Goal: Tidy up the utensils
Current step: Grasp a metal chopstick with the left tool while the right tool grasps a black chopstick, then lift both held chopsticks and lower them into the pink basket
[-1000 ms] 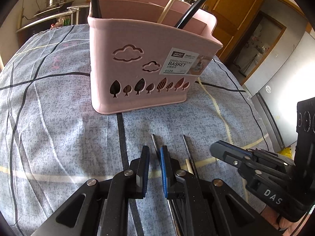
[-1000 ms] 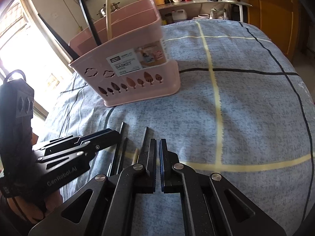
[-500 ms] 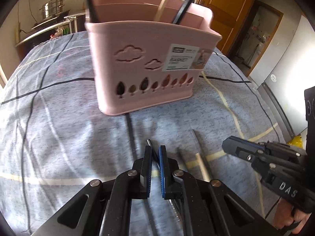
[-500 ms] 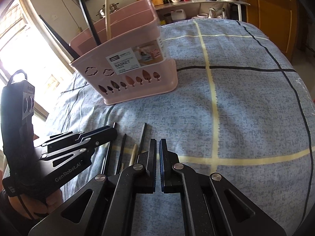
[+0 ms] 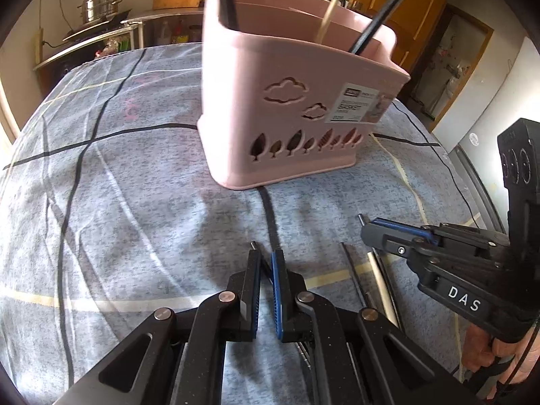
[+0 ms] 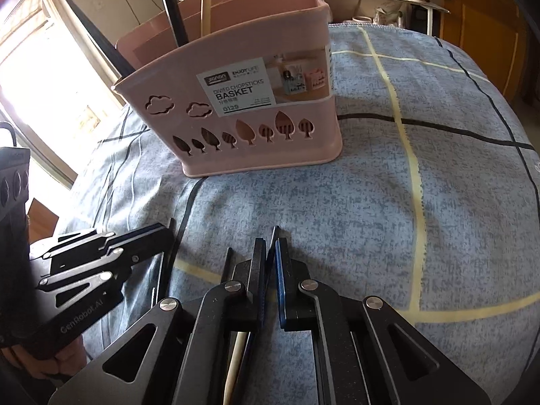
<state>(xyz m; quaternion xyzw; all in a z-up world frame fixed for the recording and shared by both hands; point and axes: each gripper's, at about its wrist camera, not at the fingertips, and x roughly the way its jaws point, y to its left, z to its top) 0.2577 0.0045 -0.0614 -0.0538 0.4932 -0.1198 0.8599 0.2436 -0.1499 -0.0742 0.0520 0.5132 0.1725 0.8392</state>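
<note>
Two claws, each pinched on one chopstick: left claw [image 5: 266, 263] holds steel-tipped stick, right claw [image 6: 271, 249] dark stick. Spare chopsticks [image 5: 378, 276] lie on bed sheet [image 5: 118, 209] between them. Pink divided chopsticks basket [image 6: 256, 135] stands just ahead. Lift, tip upright, drop into matching compartment.

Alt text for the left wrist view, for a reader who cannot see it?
The left tool is shut on a thin metal chopstick on a blue checked cloth. Beyond stands a pink basket; the right tool pinches another chopstick.
</note>
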